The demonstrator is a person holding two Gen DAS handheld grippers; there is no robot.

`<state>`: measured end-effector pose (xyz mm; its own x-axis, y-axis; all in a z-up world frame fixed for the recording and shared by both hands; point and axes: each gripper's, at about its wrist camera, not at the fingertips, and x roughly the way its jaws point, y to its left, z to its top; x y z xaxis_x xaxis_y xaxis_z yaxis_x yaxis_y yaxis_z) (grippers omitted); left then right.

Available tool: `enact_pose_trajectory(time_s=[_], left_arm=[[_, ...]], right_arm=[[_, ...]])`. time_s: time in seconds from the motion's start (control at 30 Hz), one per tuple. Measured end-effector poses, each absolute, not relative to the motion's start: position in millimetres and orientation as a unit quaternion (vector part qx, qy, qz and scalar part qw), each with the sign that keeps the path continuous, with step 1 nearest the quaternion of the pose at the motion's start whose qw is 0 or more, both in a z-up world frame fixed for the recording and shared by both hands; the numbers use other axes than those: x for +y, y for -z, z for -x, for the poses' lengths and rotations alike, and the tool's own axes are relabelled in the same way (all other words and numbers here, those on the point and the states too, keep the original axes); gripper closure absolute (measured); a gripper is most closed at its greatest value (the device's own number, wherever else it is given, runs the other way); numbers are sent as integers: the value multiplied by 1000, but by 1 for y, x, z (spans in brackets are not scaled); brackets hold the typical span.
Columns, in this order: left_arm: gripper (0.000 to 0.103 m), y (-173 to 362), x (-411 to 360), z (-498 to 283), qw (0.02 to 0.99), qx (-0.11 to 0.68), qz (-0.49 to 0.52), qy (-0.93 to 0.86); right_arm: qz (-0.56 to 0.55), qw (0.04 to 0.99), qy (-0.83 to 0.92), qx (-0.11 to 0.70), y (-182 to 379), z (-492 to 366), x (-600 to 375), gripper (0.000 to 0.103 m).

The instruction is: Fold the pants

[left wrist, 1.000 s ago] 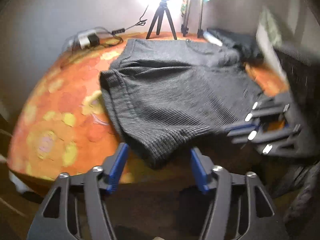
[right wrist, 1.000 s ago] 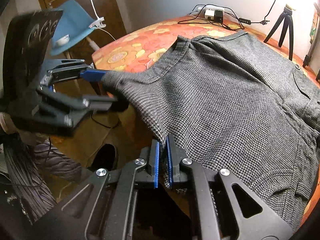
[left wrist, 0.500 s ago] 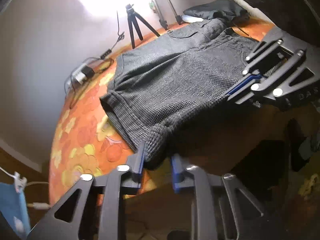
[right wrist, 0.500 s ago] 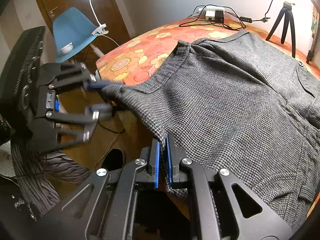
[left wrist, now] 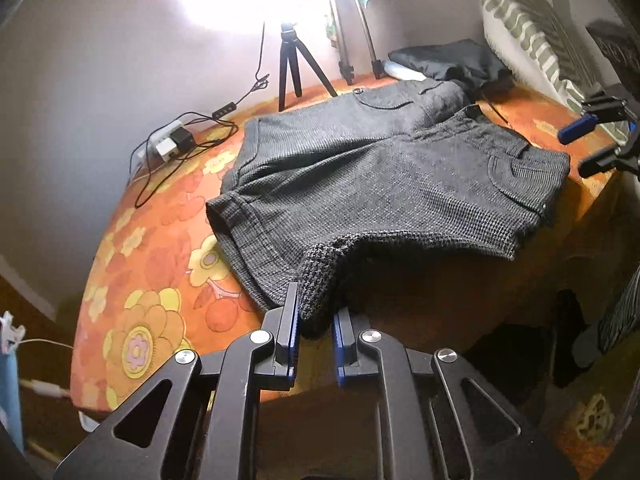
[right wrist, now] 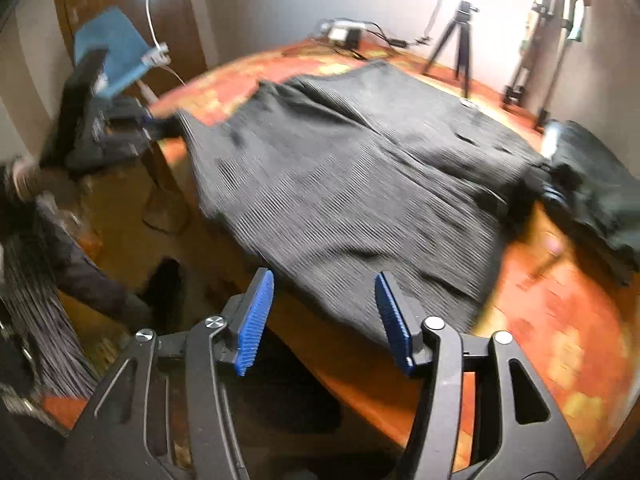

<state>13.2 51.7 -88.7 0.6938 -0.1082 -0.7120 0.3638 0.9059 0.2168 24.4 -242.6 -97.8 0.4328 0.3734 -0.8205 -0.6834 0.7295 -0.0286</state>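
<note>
Grey checked short pants (left wrist: 380, 176) lie spread on the table with the orange flowered cloth (left wrist: 152, 280); one leg hem hangs over the near edge. My left gripper (left wrist: 314, 320) is shut on that hem corner, bunched between its blue pads. In the right wrist view the pants (right wrist: 360, 168) look blurred, and the left gripper (right wrist: 160, 124) holds their far left corner. My right gripper (right wrist: 324, 320) has its jaws opening, with nothing pinched; the pants' front edge lies just past its fingertips. In the left wrist view the right gripper (left wrist: 592, 144) hangs beyond the waistband corner.
A small tripod (left wrist: 294, 68) and a power strip with cables (left wrist: 172, 144) stand at the back of the table. A dark garment (left wrist: 452, 60) and a striped pillow (left wrist: 528, 40) lie at the back right. A blue chair (right wrist: 116, 56) and a person's leg (right wrist: 80, 272) are at the left.
My left gripper shut on the leg hem corner. My right gripper let go of the pants' front edge, opened, and swung right toward the waistband side.
</note>
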Motion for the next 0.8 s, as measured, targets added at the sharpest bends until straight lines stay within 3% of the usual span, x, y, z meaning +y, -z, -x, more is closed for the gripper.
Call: enact_pose_trajectory(time_s=[0.4, 0.43, 0.47, 0.53, 0.8], left_arm=[[92, 83, 59, -12, 909, 369, -148, 122], [92, 82, 59, -13, 909, 369, -148, 122], [92, 82, 60, -13, 910, 369, -147, 122], [92, 79, 60, -15, 911, 367, -144, 122], [93, 54, 70, -31, 923, 345, -125, 115]], right_arm=[[324, 801, -271, 424, 146, -15, -250, 45], [332, 800, -268, 422, 147, -16, -250, 51], [337, 800, -264, 421, 148, -17, -250, 71], [343, 802, -245, 423, 146, -24, -252, 89], [275, 865, -222, 357, 72, -37, -261, 93]])
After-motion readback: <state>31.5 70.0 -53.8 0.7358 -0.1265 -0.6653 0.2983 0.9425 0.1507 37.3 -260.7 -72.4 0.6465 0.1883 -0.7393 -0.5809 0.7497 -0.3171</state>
